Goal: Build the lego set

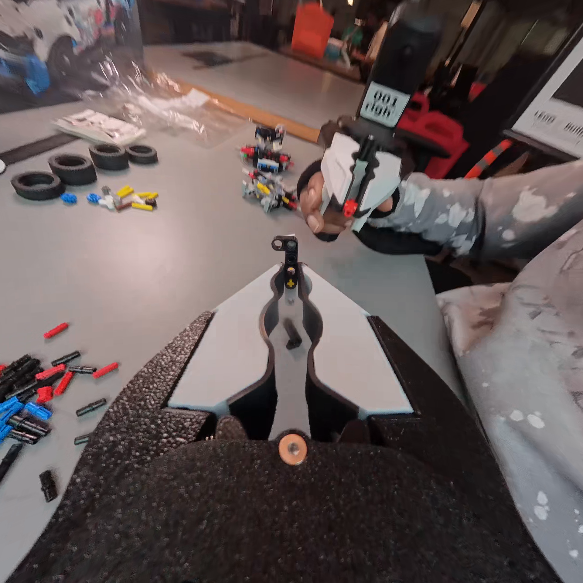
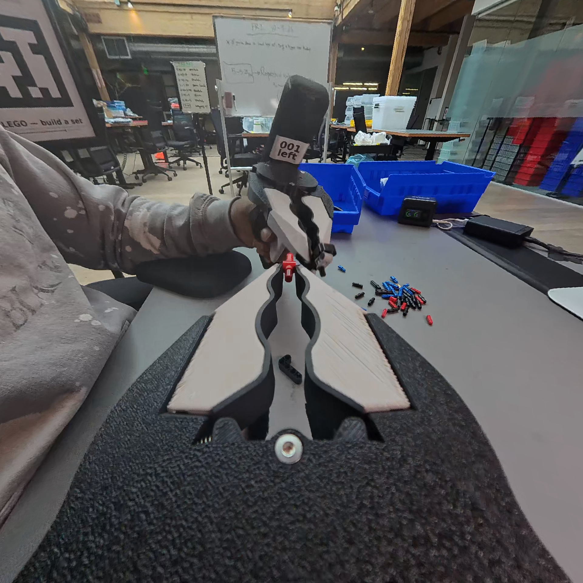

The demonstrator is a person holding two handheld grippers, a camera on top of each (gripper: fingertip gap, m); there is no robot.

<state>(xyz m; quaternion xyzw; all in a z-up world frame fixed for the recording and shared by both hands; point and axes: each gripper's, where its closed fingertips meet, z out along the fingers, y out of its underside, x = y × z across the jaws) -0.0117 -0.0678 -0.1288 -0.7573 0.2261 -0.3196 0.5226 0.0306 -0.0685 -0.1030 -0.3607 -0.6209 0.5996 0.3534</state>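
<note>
My left tongs [image 1: 290, 277] pinch a black L-shaped liftarm [image 1: 287, 257], long axis running straight out past the tips, short leg turned left at the far end. My right tongs [image 2: 288, 273] pinch a red axle pin [image 2: 288, 268], pointing forward toward it, the two close but apart. Misaligned, I judge the pin could twist and drop onto the bench [image 1: 157, 268] among the loose pins [image 2: 400, 296].
</note>
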